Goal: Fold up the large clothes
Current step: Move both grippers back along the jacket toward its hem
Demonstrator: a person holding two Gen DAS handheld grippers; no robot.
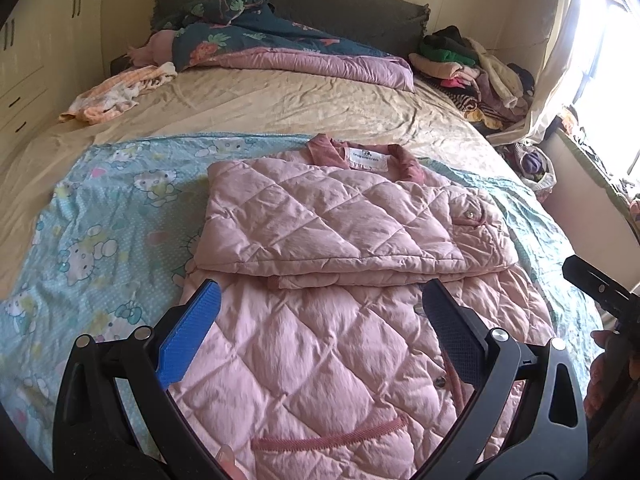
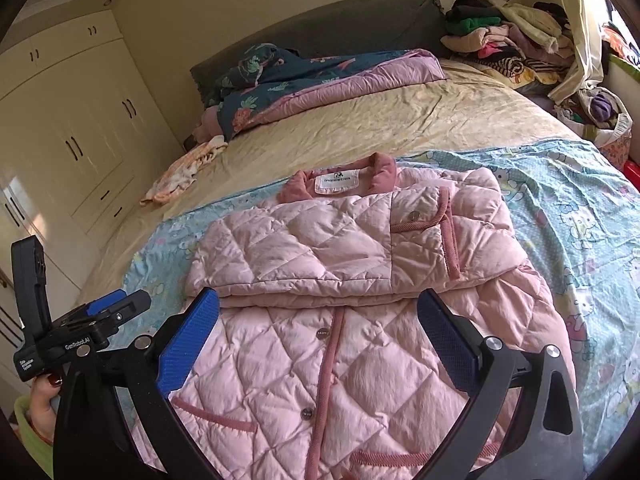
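Pink diamond-quilted jacket [image 1: 344, 232]; light-blue cartoon-cat sheet [image 1: 116, 208]; dark teal floral quilt [image 1: 256, 28].

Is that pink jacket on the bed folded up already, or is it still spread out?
Partly folded. The pink jacket has its sleeves laid across the chest, but the buttoned lower half lies flat, spread toward both open grippers.

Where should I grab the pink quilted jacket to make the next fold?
Probably grip the pink quilted jacket at its near hem corners, one gripper each, coming from the near bed edge. Both sleeves already lie folded across the chest, and the lower half lies flat toward you, ready to lift toward the collar.
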